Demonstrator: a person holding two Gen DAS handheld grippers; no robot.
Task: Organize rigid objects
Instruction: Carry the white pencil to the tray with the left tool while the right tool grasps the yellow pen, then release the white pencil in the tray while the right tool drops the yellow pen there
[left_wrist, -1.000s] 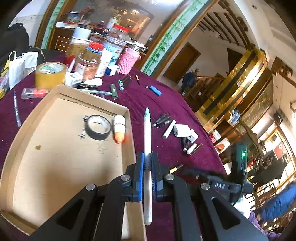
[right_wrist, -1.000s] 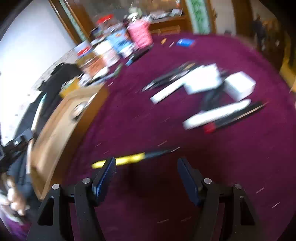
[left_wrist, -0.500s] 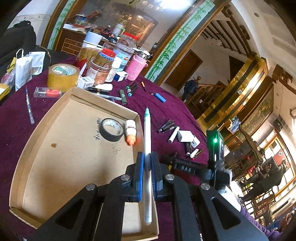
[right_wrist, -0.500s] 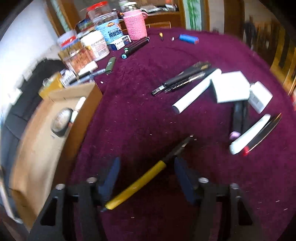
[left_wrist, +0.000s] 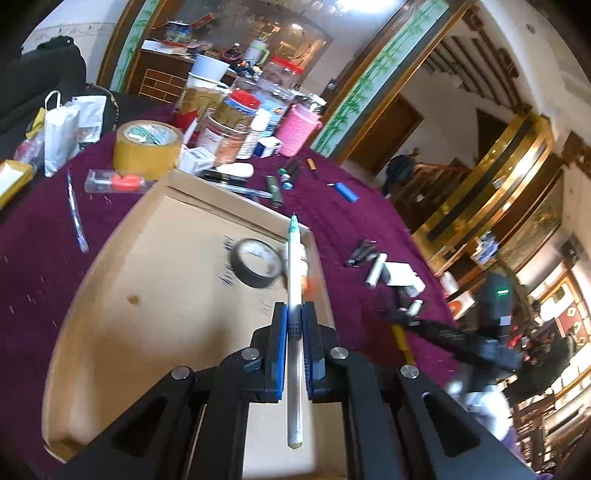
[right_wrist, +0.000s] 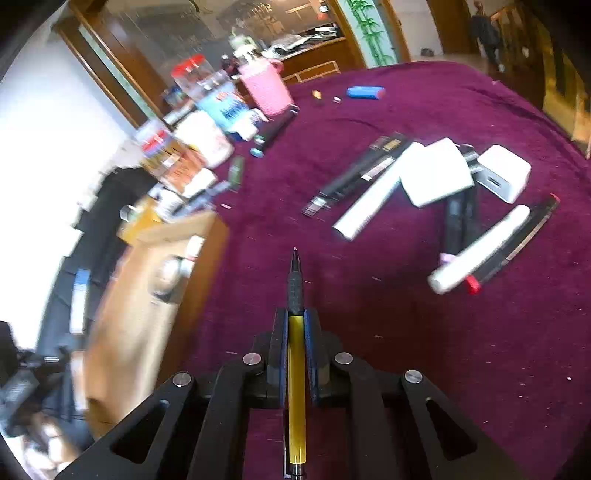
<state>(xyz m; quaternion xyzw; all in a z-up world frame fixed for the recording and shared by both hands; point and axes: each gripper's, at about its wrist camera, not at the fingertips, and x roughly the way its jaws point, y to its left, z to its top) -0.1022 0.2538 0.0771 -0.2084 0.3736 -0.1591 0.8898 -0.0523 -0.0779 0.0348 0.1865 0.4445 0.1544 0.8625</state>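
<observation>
My left gripper (left_wrist: 294, 314) is shut on a white pen (left_wrist: 294, 258) with a teal tip, held above the right side of a shallow cardboard tray (left_wrist: 147, 295). In the tray lie a black tape roll (left_wrist: 256, 263) and a small white tube with an orange cap (left_wrist: 304, 266), partly hidden by the pen. My right gripper (right_wrist: 295, 317) is shut on a yellow pen (right_wrist: 296, 354) with a black grip, above the purple cloth. The tray (right_wrist: 147, 280) shows blurred at the left of the right wrist view.
Loose on the purple cloth: black pens (right_wrist: 354, 173), a white tube (right_wrist: 369, 206), white boxes (right_wrist: 436, 173), a white marker (right_wrist: 480, 247), a blue lighter (right_wrist: 364, 92). Jars, a pink cup (left_wrist: 297, 129) and a brown tape roll (left_wrist: 147, 147) crowd the far edge.
My right gripper has closed on the yellow pen, which now points straight ahead between the fingers. My left gripper with the white pen has moved left, over the tray.
</observation>
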